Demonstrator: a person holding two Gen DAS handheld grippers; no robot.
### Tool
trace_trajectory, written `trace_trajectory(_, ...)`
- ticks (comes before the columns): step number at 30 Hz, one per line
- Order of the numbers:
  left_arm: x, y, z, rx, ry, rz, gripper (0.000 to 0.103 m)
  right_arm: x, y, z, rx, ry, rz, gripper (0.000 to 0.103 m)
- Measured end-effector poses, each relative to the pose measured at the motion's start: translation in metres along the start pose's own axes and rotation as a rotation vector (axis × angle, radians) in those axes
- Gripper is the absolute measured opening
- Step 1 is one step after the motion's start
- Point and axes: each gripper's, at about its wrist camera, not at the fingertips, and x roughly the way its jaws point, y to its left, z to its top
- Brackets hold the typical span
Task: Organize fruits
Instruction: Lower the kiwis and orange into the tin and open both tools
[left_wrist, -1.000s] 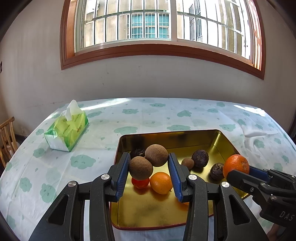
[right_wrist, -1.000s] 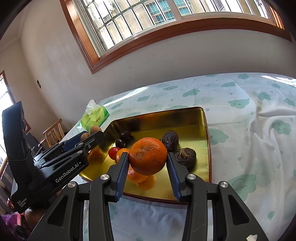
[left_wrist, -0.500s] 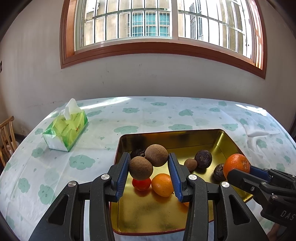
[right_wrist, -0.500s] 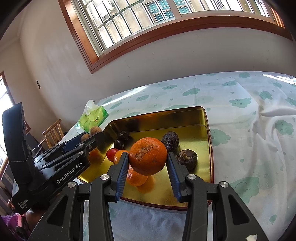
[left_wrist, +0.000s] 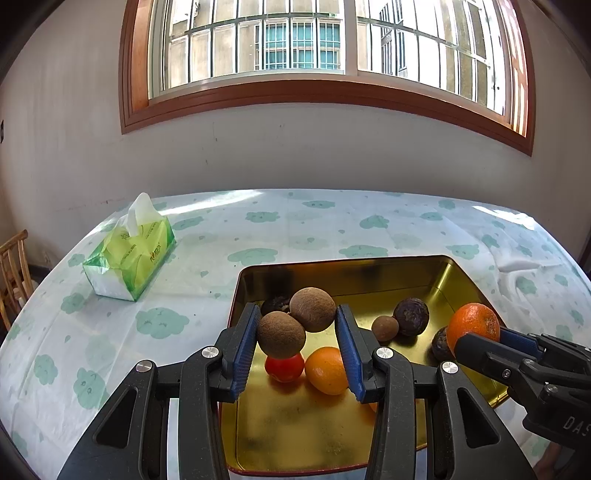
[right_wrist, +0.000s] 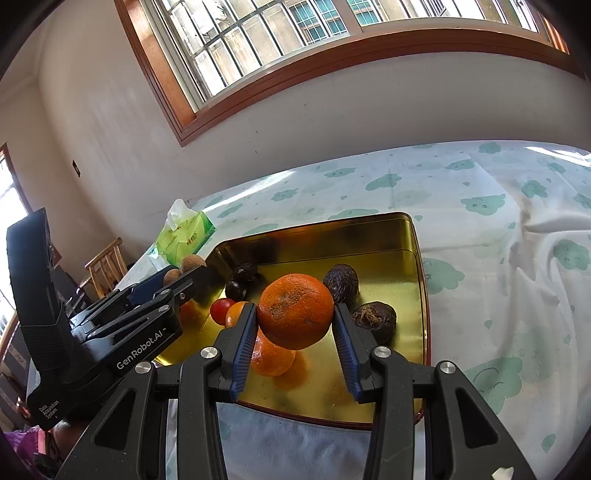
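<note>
Both grippers hung over the gold tray (left_wrist: 458, 273), left gripper (left_wrist: 297, 328) clamped on two brown fruits (left_wrist: 295, 325) and right gripper (right_wrist: 295, 314) squeezing a big orange (right_wrist: 294, 310), so next probably meant lowering them into clear spots.

A green tissue pack (left_wrist: 130, 251) lies on the table's far left part, a white tissue sticking up from its top; the table (left_wrist: 332, 229) wears a white cloth printed with pale green clouds, rumpled into folds at the right side; a wooden chair (left_wrist: 13, 273) stands beyond the table's left edge; behind, a plain pale wall (left_wrist: 295, 155) carries a wide window (left_wrist: 314, 48) in a brown wooden frame, barred, with buildings visible through it.
</note>
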Motion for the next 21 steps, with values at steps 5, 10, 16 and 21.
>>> trace_trajectory(5, 0.001, 0.001, 0.000, -0.002, 0.001, 0.000, 0.043, 0.001, 0.000, 0.000, 0.000, 0.000, 0.000, 0.039)
trace_trajectory(10, 0.005, 0.004, 0.001, -0.006, 0.004, 0.003, 0.043, 0.002, 0.000, 0.000, 0.000, 0.001, 0.001, 0.039)
trace_trajectory(16, 0.009, 0.006, 0.002, -0.005, 0.006, 0.005, 0.043, 0.003, 0.001, 0.000, 0.002, 0.001, 0.001, 0.039)
trace_trajectory(21, 0.010, 0.007, 0.002, -0.006, 0.006, 0.007, 0.043, 0.006, 0.000, -0.001, 0.001, 0.003, 0.002, 0.039)
